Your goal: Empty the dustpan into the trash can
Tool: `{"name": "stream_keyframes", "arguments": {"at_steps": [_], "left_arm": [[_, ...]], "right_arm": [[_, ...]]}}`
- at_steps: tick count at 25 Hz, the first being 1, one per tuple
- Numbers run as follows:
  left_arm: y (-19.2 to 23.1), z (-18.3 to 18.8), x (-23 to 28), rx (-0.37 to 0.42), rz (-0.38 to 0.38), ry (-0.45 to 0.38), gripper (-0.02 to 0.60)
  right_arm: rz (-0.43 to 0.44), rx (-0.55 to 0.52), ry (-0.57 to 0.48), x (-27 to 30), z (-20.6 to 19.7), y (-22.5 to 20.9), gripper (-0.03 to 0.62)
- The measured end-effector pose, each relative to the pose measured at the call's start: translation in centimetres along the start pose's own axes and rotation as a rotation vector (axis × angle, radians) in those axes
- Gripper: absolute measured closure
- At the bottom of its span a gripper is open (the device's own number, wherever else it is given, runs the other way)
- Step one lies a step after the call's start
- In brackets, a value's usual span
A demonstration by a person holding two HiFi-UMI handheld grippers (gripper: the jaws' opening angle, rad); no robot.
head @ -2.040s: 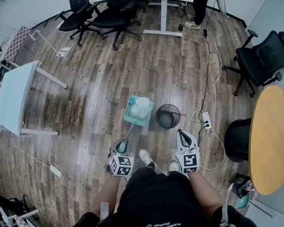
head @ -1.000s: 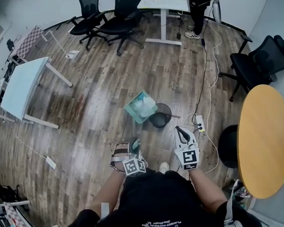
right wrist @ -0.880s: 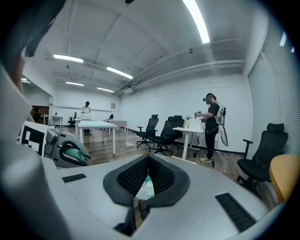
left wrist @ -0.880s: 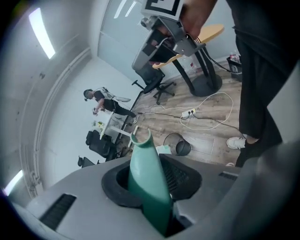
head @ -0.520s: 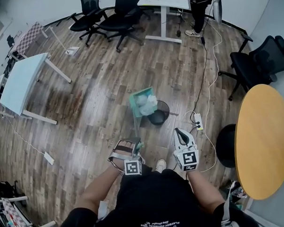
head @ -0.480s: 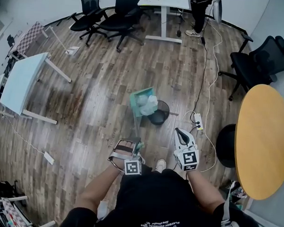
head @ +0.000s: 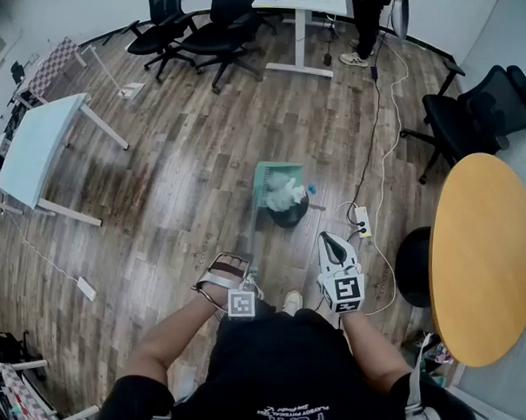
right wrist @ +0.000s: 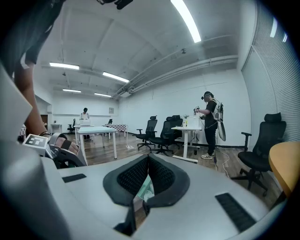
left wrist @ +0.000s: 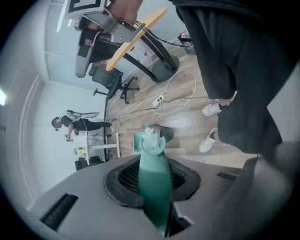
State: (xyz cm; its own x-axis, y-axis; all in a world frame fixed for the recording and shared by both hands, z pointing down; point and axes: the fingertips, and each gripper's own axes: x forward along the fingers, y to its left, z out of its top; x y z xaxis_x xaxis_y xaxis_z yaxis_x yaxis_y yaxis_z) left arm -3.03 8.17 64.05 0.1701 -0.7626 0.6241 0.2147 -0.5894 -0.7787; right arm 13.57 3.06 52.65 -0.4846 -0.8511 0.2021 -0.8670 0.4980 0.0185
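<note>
A teal dustpan (head: 275, 181) hangs tipped over the black trash can (head: 290, 216), with white crumpled paper (head: 287, 195) at its lower lip above the can's mouth. My left gripper (head: 248, 267) grips the pan's long teal handle (left wrist: 151, 159); its jaws are closing on the handle, which runs out between them toward the pan (left wrist: 142, 143) and the can (left wrist: 167, 134). My right gripper (head: 329, 242) hovers to the right of the can, jaws together with nothing in them. In the right gripper view the right gripper (right wrist: 146, 178) shows only a sliver of the pan past its pads.
A white power strip (head: 361, 221) with cables lies right of the can. A round yellow table (head: 483, 258) and black office chairs (head: 485, 106) stand on the right, a white table (head: 35, 156) on the left. My shoe (head: 291, 299) is behind the can. A person (right wrist: 209, 123) stands at a far desk.
The dustpan has swung right from beside the trash can to over it and tipped. The left gripper rolled with the handle. The right gripper stayed put.
</note>
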Motion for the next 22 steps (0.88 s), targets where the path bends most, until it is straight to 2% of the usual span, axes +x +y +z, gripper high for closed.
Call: {"name": "stream_keyframes", "arguments": {"at_steps": [4, 6, 7, 8, 10, 11, 17, 22], "left_arm": [[-0.8, 3.1, 0.4, -0.089, -0.018, -0.103, 0.482], [-1.6, 4.7, 0.7, -0.103, -0.028, -0.151, 0.482], [-2.2, 4.8, 0.7, -0.061, -0.053, -0.149, 0.482], [-3.1, 4.3, 0.6, 0.032, -0.099, -0.118, 0.482], [-5.0, 2.4, 0.3, 0.27, -0.2, -0.026, 0.482], [-5.6, 1.9, 0.2, 0.35, -0.225, 0.0, 0.482], [-6.5, 2.0, 0.4, 0.572, -0.228, 0.002, 0.482], [-7.9, 1.0, 0.3, 0.725, -0.237, -0.008, 0.48]], "right_arm": [[-0.006, 0.009, 0.002, -0.4, -0.3, -0.2, 0.571], [-0.008, 0.01, 0.004, -0.5, -0.6, -0.4, 0.571], [-0.008, 0.011, 0.005, -0.6, -0.7, -0.5, 0.571], [-0.008, 0.011, 0.006, -0.6, -0.7, -0.4, 0.571], [-0.009, 0.01, 0.008, -0.6, -0.5, -0.2, 0.571], [-0.009, 0.01, 0.008, -0.6, -0.4, -0.1, 0.571], [0.008, 0.012, 0.013, -0.7, -0.9, 0.3, 0.571], [0.032, 0.008, 0.025, -0.7, -1.8, 1.5, 0.571]]}}
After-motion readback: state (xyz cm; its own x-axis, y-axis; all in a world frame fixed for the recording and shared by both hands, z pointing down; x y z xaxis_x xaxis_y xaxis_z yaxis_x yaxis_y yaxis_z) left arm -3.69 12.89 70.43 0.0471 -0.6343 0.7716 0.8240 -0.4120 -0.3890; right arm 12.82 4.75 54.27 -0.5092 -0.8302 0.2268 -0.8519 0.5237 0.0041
